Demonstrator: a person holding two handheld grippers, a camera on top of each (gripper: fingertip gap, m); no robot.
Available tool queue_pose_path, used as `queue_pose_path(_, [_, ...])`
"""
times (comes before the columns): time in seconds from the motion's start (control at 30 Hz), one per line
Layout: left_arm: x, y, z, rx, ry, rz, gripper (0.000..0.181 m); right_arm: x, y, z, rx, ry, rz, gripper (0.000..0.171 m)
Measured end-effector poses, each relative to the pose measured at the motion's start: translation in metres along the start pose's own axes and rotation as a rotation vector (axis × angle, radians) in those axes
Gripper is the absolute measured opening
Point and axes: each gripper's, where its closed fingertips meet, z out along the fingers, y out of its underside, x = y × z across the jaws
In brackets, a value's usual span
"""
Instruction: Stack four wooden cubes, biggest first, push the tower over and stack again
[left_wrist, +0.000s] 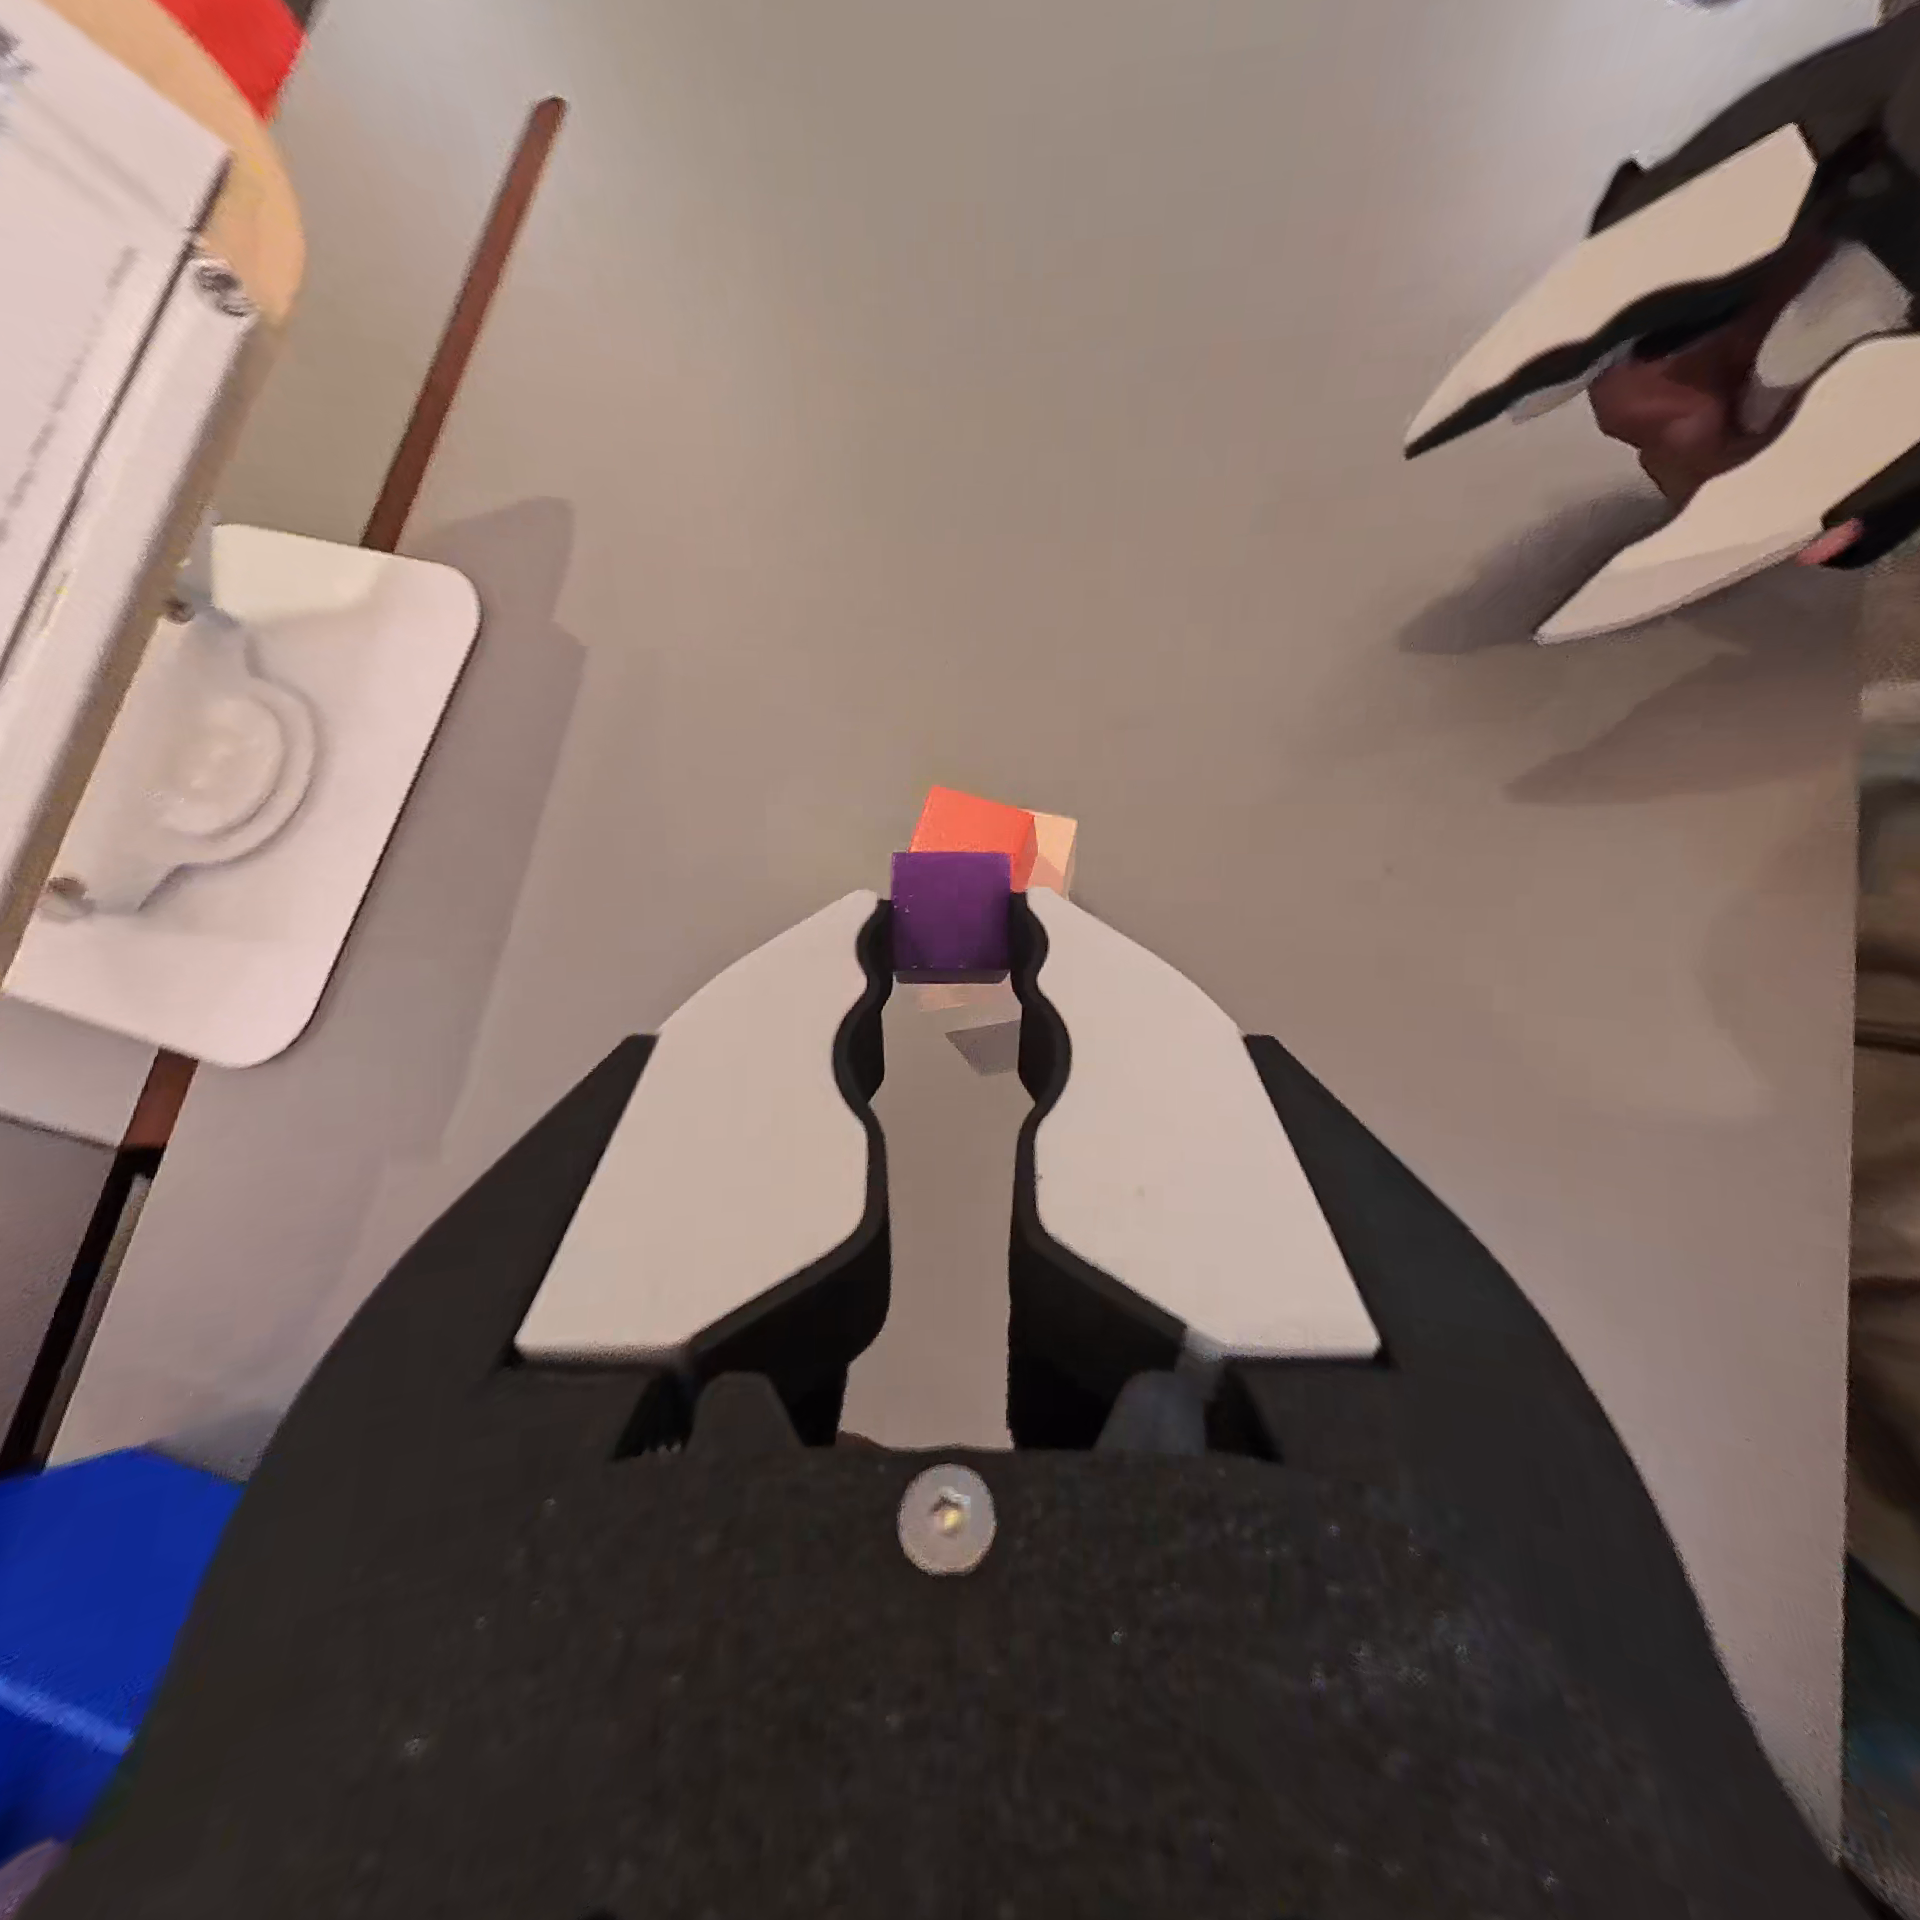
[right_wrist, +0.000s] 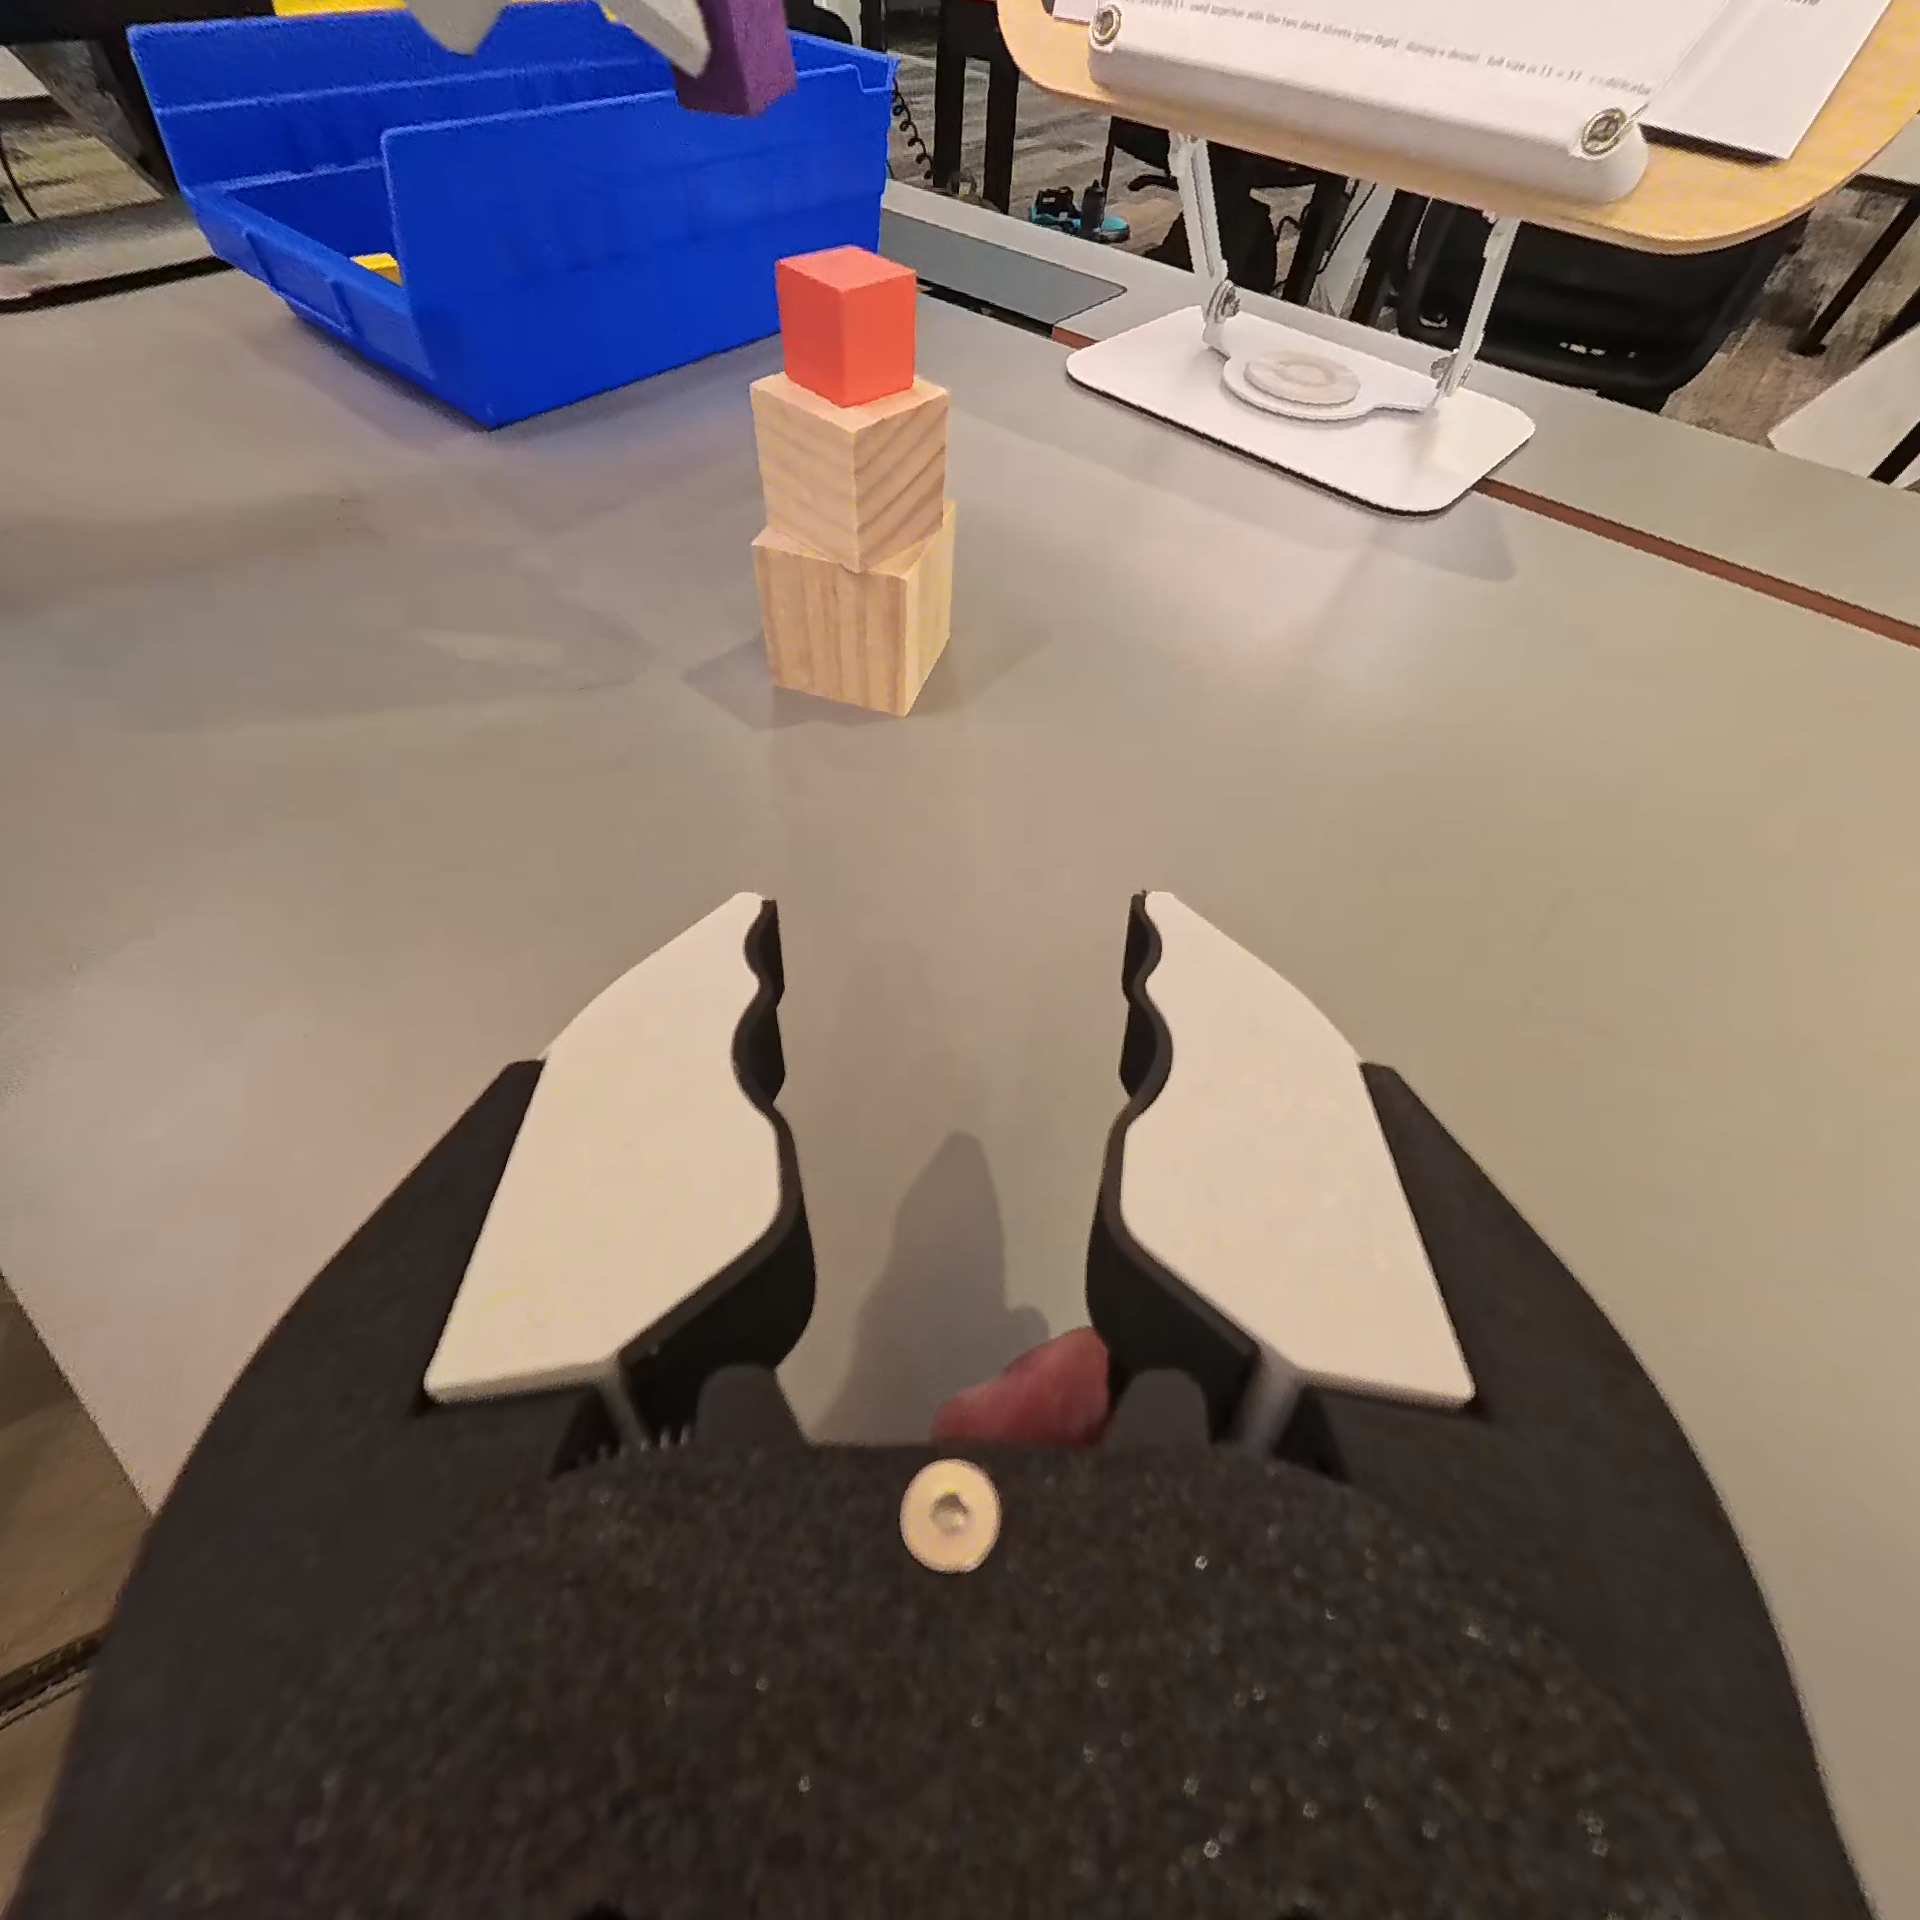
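Observation:
A tower of three cubes stands on the grey table (right_wrist: 1351, 790): a large plain wooden cube (right_wrist: 854, 618) at the bottom, a smaller plain wooden cube (right_wrist: 850, 468) on it, and an orange-red cube (right_wrist: 846, 324) on top. My left gripper (left_wrist: 951, 920) is shut on a small purple cube (left_wrist: 951, 914) and holds it high above the tower; the orange-red cube (left_wrist: 971, 847) shows just beyond it. The purple cube also shows at the top of the right wrist view (right_wrist: 738, 52). My right gripper (right_wrist: 951, 914) is open and empty, low over the table, well short of the tower.
A blue plastic bin (right_wrist: 520, 208) stands behind and left of the tower. A white stand base (right_wrist: 1299, 416) carrying a wooden board with paper (right_wrist: 1455, 94) stands at the back right. A brown seam (right_wrist: 1714, 582) runs across the table there.

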Motion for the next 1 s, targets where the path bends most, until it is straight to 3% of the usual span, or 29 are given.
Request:
queue_pose_path(0.2, [0.000, 0.001, 0.024, -0.109, 0.082, 0.070, 0.021, -0.001, -0.003, 0.002, 0.000, -0.004, -0.008, 0.063])
queue_pose_path(0.7, [-0.002, 0.001, 0.035, -0.107, 0.142, 0.032, 0.024, 0.001, -0.004, -0.002, 0.000, 0.001, -0.010, 0.063])
queue_pose_path(0.83, [0.005, -0.003, 0.022, -0.047, 0.174, -0.013, 0.050, 0.000, -0.005, -0.001, 0.000, -0.004, -0.013, 0.063])
queue_pose_path(1.0, [0.028, 0.003, -0.011, 0.142, 0.075, -0.086, 0.054, 0.000, -0.005, -0.003, -0.007, -0.004, -0.027, 0.063])
